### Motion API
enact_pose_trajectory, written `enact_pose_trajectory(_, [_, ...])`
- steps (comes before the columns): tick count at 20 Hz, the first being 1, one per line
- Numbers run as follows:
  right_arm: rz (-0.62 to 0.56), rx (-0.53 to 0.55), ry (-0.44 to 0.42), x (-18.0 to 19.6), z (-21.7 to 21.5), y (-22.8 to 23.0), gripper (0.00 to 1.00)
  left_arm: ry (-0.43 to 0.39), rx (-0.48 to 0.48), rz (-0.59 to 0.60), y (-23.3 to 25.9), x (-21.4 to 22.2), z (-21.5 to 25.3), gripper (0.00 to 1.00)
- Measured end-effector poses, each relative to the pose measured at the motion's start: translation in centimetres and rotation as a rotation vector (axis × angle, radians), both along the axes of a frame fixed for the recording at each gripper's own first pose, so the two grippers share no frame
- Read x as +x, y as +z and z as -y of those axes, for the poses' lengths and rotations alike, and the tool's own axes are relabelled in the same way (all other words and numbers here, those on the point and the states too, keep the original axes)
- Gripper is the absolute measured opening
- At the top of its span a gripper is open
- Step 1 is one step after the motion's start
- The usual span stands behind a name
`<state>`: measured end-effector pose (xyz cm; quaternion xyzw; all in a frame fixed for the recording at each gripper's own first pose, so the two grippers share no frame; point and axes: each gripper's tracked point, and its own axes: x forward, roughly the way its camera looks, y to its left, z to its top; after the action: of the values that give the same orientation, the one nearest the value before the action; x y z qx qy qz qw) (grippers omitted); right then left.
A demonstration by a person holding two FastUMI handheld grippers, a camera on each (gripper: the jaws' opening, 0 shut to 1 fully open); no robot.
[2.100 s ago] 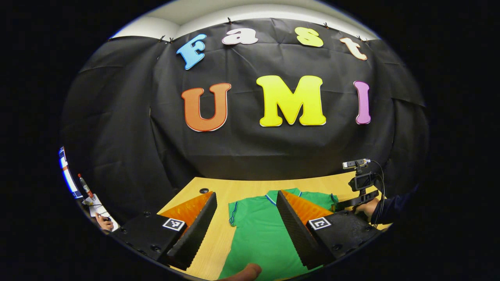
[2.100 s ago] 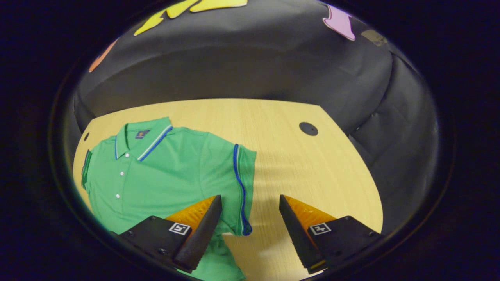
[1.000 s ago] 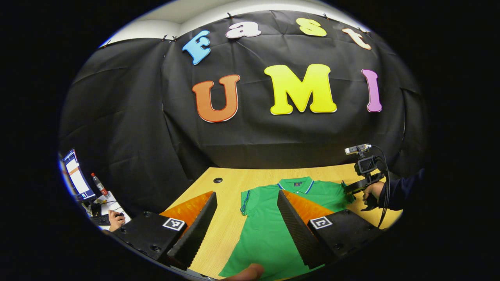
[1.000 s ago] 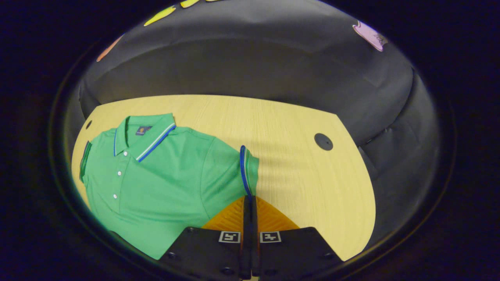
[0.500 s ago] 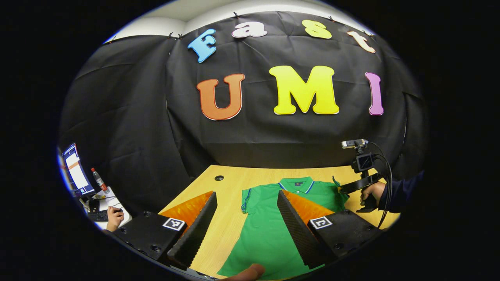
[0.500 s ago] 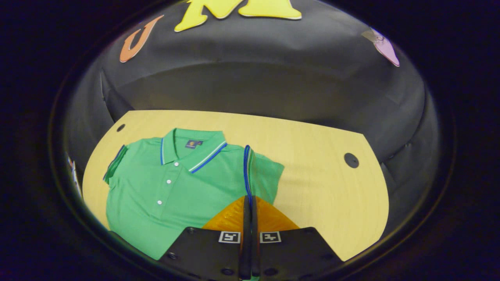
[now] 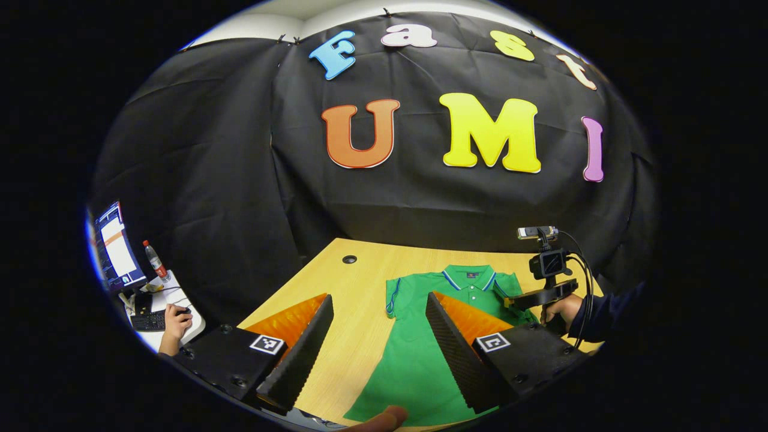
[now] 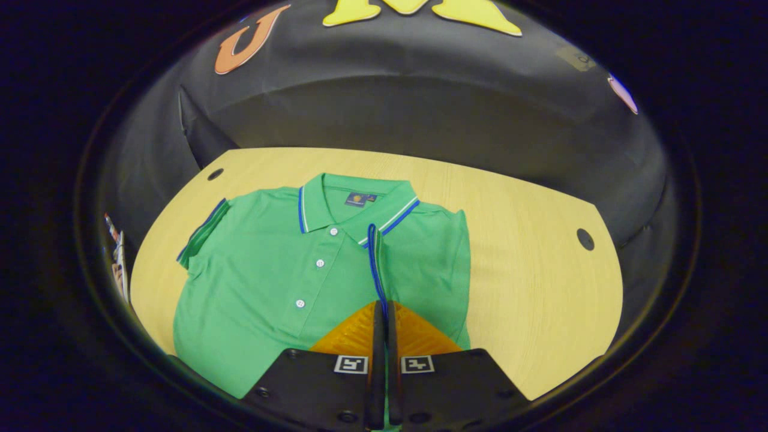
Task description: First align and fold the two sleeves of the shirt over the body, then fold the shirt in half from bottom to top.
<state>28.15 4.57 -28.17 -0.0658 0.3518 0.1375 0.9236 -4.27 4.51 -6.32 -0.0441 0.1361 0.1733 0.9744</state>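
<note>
Wooden table (image 8: pixel 528 288) with two dark round holes (image 8: pixel 585 239). Off its left side, a desk with monitor (image 7: pixel 117 252), bottle (image 7: pixel 155 261), keyboard (image 7: pixel 148 321) and someone's hand (image 7: pixel 175 318).

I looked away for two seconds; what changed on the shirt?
The right gripper closed on the sleeve cuff and carried it inward over the shirt front, near the collar. The left gripper stayed open above the hem; the other sleeve lies flat as before.

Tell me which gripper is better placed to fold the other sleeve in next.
Left. The left gripper is open near the flat sleeve, while the right gripper is shut on the opposite sleeve's cuff above the shirt.
</note>
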Motion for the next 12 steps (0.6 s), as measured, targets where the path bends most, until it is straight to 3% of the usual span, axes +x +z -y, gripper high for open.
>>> enact_pose_trajectory(3, [0.002, 0.032, -0.013, -0.9, -0.3, 1.2, 0.1, -0.027, -0.029, -0.022, -1.5, 0.9, -0.9, 1.0])
enact_pose_trajectory(4, [0.003, 0.042, -0.015, -1.4, -0.2, 1.6, 0.25, -0.038, -0.037, -0.033, -2.0, 1.4, -1.2, 1.0])
enact_pose_trajectory(6, [0.021, 0.057, -0.022, -2.7, 0.4, 3.1, 0.38, -0.062, -0.057, -0.059, -3.3, 2.4, -1.7, 1.0])
enact_pose_trajectory(9, [0.07, 0.094, -0.044, -5.8, 1.8, 6.1, 0.65, -0.107, -0.083, -0.096, -4.9, 4.6, -1.9, 1.0])
enact_pose_trajectory(10, [0.089, 0.1, -0.06, -7.0, 2.6, 7.0, 0.84, -0.123, -0.079, -0.096, -5.3, 5.5, -2.0, 1.0])
enact_pose_trajectory(12, [0.125, 0.113, -0.097, -9.7, 4.0, 8.9, 0.92, -0.149, -0.065, -0.109, -6.4, 7.5, -2.2, 1.0])
